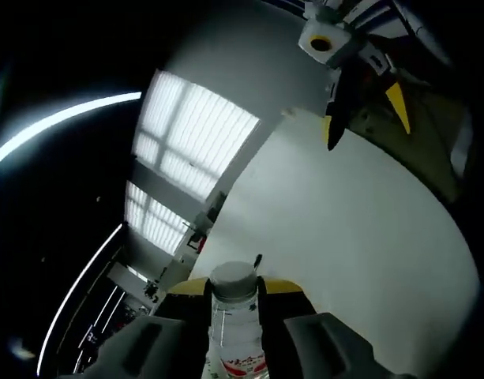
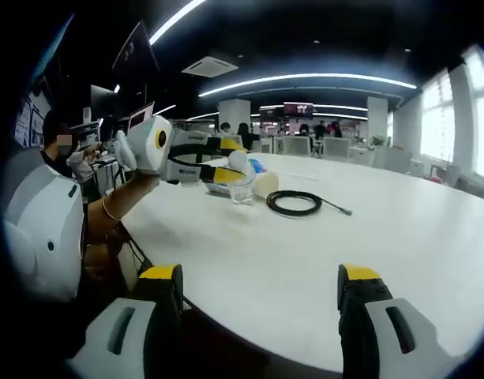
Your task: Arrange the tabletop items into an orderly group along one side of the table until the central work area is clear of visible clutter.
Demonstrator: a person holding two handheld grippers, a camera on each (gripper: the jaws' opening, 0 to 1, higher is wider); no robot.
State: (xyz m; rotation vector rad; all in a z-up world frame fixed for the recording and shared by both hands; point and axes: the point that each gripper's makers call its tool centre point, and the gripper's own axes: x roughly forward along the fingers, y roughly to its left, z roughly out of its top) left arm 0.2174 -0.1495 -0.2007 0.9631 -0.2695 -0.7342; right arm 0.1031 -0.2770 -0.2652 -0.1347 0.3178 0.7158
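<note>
- Between the jaws of the left claw (image 1: 230,332), in the left gripper view, sits a clear bottle (image 1: 234,324) with a white cap and a red label. The jaws close on both its sides and hold it.
- Past the bottle, the white table (image 1: 344,237) spreads out ahead of this claw, tilted across the view.
- Up and to the right of this claw, the right claw (image 1: 366,114) hangs over the far part of the table, its yellow-tipped jaws apart.
- In the right gripper view, the right claw (image 2: 261,296) has its jaws spread wide with nothing between them. They sit over the near edge of the table (image 2: 305,260).
- Ahead and to the left of it, the left claw (image 2: 226,167) holds the bottle (image 2: 242,180) above the table.
- Just beside the bottle lies a white tube shape (image 2: 265,184) I cannot name.
- Straight ahead, a coiled black cable (image 2: 295,203) lies flat on the table.
- People sit at desks far off to the left.
</note>
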